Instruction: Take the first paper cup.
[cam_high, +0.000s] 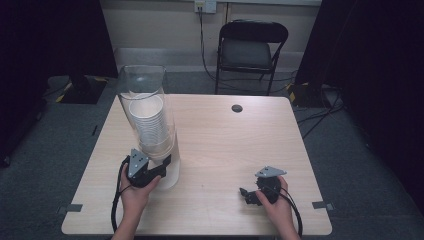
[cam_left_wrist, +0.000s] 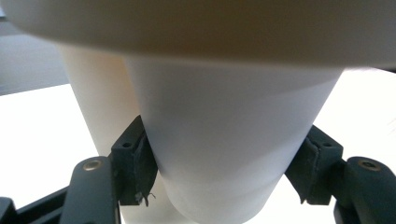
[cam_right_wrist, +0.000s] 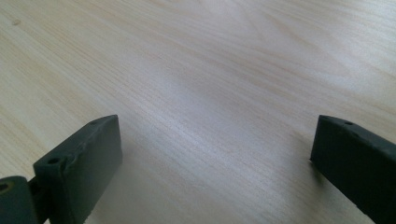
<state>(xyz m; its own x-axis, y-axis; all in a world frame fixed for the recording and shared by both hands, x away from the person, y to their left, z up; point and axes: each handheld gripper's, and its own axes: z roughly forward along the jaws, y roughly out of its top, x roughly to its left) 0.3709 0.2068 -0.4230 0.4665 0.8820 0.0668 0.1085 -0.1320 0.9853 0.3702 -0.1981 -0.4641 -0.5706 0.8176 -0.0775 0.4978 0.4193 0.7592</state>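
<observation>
The left gripper's fingers pinch the bottom paper cup under the clear dispenser tube, near-left on the tabletop. The right gripper's fingers are spread, empty, near-right. Squeezing harder could crush the cup; pulling crookedly could drag out two or tip the tube.

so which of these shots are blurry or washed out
Left gripper view: the white cup is soft and the tabletop behind it blown out to white. Right gripper view: pale glare on the wood. High view: dim, dark at both sides.
</observation>
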